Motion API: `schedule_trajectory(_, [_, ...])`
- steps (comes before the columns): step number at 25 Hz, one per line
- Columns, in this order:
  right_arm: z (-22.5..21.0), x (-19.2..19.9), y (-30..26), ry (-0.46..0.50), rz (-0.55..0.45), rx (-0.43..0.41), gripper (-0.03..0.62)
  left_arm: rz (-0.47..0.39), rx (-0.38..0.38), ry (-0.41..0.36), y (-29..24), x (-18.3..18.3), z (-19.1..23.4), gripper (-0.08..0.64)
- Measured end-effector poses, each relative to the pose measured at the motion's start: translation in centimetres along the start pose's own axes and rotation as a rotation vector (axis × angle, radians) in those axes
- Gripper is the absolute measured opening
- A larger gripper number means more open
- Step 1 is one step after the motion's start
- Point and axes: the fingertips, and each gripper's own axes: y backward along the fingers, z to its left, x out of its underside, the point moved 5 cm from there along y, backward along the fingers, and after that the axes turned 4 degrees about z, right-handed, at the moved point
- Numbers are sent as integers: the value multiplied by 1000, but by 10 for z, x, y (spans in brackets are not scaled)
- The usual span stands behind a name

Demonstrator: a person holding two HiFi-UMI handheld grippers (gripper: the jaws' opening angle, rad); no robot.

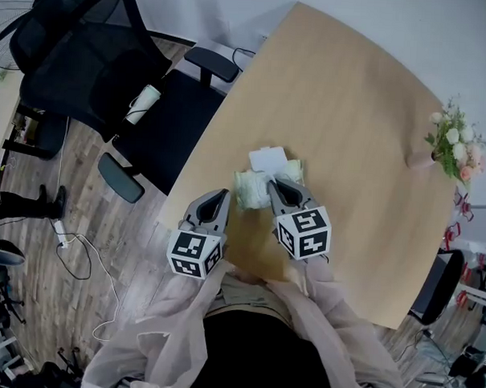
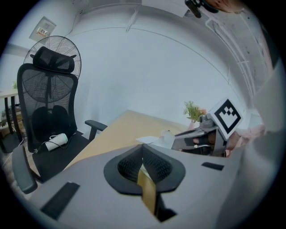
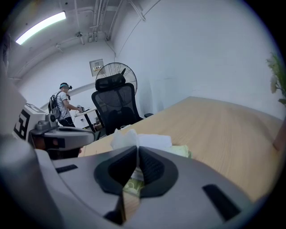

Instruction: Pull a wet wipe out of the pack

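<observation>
Right claw (image 3: 137, 152) is closed on the wipe (image 3: 119, 137): a white tuft sticks up just past the pinched tips. Pack (image 1: 248, 189) sits on the bench (image 1: 351, 105), close to its left edge, right under and ahead of that claw. Its white flap (image 1: 269, 160) is folded open toward the far side. The pack's long axis looks roughly left-right, but the claw covers part of it, so I'm not sure.

Left claw (image 1: 218, 198) is closed too, with nothing between the tips. It sits just left of the pack; can't tell if it touches.

My read: grip is made, pull not yet done. The wipe runs from the tips down into the opening, so the pull should go up and away from the pack. Risk: nothing pins the pack, so it may lift with the wipe. The left claw is the free one, and it is near enough to hold the pack down.
</observation>
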Motion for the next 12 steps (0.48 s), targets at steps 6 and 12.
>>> schedule_trajectory(6, [4, 2, 5, -3, -7, 3, 20, -5, -1, -2, 5, 1, -1, 11])
schedule_trajectory(12, [8, 6, 10, 0, -14, 7, 18, -14, 3, -11, 10, 1, -4, 11])
